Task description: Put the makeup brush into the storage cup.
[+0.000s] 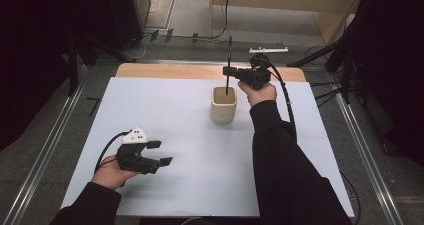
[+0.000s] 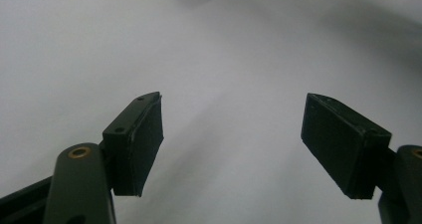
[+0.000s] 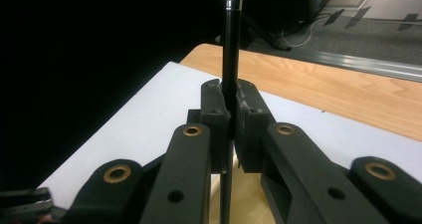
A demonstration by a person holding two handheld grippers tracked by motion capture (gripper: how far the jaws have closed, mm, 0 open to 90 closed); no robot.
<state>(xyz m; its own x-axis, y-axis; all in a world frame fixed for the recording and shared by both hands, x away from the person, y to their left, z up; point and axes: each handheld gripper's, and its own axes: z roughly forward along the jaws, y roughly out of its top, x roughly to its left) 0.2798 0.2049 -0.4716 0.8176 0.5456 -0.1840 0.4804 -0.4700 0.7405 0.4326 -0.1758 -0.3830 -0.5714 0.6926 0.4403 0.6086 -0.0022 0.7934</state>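
the right gripper pinches an upright black pen above the cup; the left gripper rests spread

The pen looks glossy black with a metal ring; the cup at its 6 o'clock seems matt cream ceramic; the table bare wood.

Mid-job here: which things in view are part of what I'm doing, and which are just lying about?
In the job:
- thin black pen, upright, clamped in the right gripper
- cream square-sided ceramic cup, pen's lower end inside its mouth
- white table mat under the cup

Lying about:
- left gripper, open, holding nothing, off to the side
- white bar on the floor beyond the table
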